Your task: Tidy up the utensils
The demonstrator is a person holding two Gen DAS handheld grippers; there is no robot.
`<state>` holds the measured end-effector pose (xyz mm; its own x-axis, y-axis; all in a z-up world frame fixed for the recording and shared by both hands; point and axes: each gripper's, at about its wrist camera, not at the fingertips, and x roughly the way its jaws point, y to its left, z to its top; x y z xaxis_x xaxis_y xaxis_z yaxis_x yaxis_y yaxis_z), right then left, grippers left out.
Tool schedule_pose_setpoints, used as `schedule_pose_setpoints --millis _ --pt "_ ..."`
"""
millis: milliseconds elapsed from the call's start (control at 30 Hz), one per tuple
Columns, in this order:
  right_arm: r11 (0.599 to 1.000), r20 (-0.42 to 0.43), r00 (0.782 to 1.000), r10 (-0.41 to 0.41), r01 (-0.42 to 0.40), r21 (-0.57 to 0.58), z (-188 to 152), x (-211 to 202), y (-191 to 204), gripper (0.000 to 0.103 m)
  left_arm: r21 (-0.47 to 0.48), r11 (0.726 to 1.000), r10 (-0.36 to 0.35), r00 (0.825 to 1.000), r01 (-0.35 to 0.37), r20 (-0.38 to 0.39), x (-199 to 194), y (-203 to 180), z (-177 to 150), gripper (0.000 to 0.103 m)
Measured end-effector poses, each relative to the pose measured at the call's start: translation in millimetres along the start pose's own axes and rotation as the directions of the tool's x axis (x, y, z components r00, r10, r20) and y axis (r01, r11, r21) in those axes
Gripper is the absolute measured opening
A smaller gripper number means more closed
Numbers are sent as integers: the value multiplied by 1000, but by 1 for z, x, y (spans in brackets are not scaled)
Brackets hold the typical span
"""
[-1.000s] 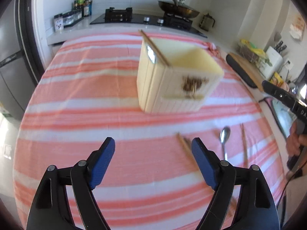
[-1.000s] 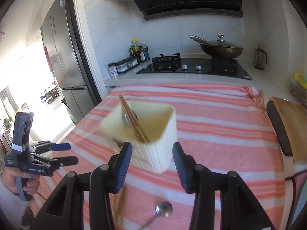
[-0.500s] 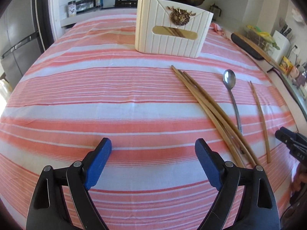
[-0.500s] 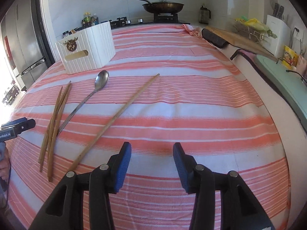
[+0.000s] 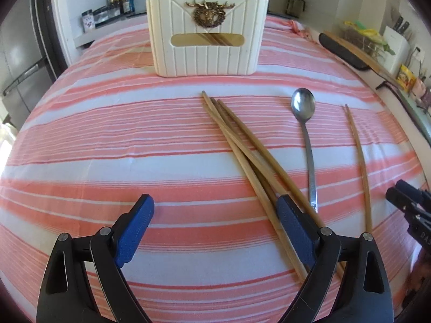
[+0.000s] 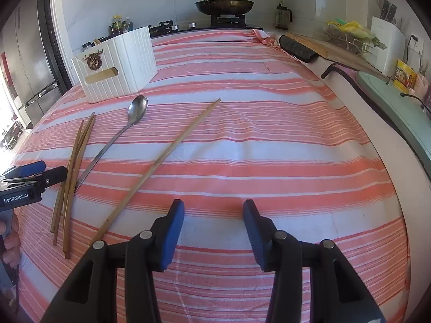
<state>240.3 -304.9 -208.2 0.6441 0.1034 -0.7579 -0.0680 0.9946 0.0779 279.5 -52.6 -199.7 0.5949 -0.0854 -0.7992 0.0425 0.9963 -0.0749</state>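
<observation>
Both claws, left claw (image 5: pixel 214 226) and right claw (image 6: pixel 213 228), gape empty, so the next pickup means closing on the chopsticks (image 5: pixel 242 145) at centre frame, bound for the holder (image 5: pixel 207 35).

I'm looking at a matt woven tablecloth (image 5: pixel 107 123), slightly wrinkled, carrying smooth bare-wood chopsticks (image 5: pixel 242 145) and a glossy metal spoon (image 5: pixel 303 105). The ribbed holder (image 5: pixel 207 53) is showing as matt cream plastic with a dull brassy emblem (image 5: pixel 208 14).

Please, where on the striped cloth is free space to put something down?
Left of the chopstick bundle the striped cloth lies bare up to the white holder. Right of the single chopstick is bare too. It is crowded between them, around the spoon.
</observation>
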Motion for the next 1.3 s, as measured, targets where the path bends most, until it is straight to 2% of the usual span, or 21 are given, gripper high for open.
schedule_pose_setpoints --millis 100,267,300,367,433,467,533,600,667,700,767,800,867,967,1100,1133,1167,1200,1233,1267,1300 --pt "1000 -1 1000 3 -3 7 0 0 -1 46 -24 1000 -10 1000 10 2 1 10 -2 93" --pt "1000 -5 1000 -19 18 -10 0 1 3 46 4 1000 4 1000 -4 0 2 6 -2 93" --pt "1000 -5 1000 -18 18 -10 0 1 2 46 6 1000 8 1000 -8 3 2 6 -2 89" --pt "1000 -4 1000 -8 8 -1 0 1 2 46 20 1000 22 1000 -22 13 1 7 0 75" --pt "1000 -3 1000 3 -3 10 1 0 1 48 42 999 16 1000 -17 26 1 8 3 48" --pt "1000 -1 1000 22 -22 22 2 -1 2 48 47 999 13 999 -14 29 1 8 4 42" --pt "994 0 996 95 -94 57 9 -1 7 48 40 999 -2 999 0 32 1 11 5 19" --pt "987 -1 988 152 -151 62 20 0 21 48 25 1000 -2 999 1 37 0 16 4 10" --pt "980 -24 980 198 -197 35 30 6 41 48 12 1000 9 999 -9 39 -2 21 2 6" --pt "980 -45 979 198 -198 8 34 13 51 47 0 1000 22 999 -22 39 -3 25 1 5" --pt "989 -92 987 133 -138 -50 37 29 66 45 -26 998 51 998 -50 38 -7 36 -3 6" --pt "992 -87 991 105 -111 -67 37 32 69 44 -43 997 66 997 -64 35 -10 44 -5 6" --pt "995 -69 997 27 -33 -98 35 32 70 17 -76 993 92 995 -89 30 -15 59 -11 6" --pt "997 -63 998 22 -26 -74 29 26 55 10 -125 988 99 995 -95 25 -20 82 -18 6" --pt "997 -64 996 -64 60 -56 19 14 28 10 -141 986 88 996 -84 23 -23 90 -22 6" --pt "996 -65 995 -80 77 -48 18 12 20 10 -143 987 83 996 -79 24 -23 90 -21 9" --pt "995 -63 994 -91 88 -43 17 8 13 10 -142 988 69 997 -65 24 -22 90 -20 14" --pt "994 -62 993 -98 96 -44 16 6 9 10 -139 989 51 998 -48 23 -20 89 -18 28" --pt "995 -57 994 -95 92 -47 15 4 5 17 -132 991 36 999 -32 24 -19 88 -15 47" --pt "995 -49 995 -88 86 -52 14 1 3 25 -121 992 30 999 -26 24 -18 86 -13 58" --pt "996 -43 997 -72 69 -57 13 0 1 33 -104 994 43 999 -40 25 -17 83 -11 77"
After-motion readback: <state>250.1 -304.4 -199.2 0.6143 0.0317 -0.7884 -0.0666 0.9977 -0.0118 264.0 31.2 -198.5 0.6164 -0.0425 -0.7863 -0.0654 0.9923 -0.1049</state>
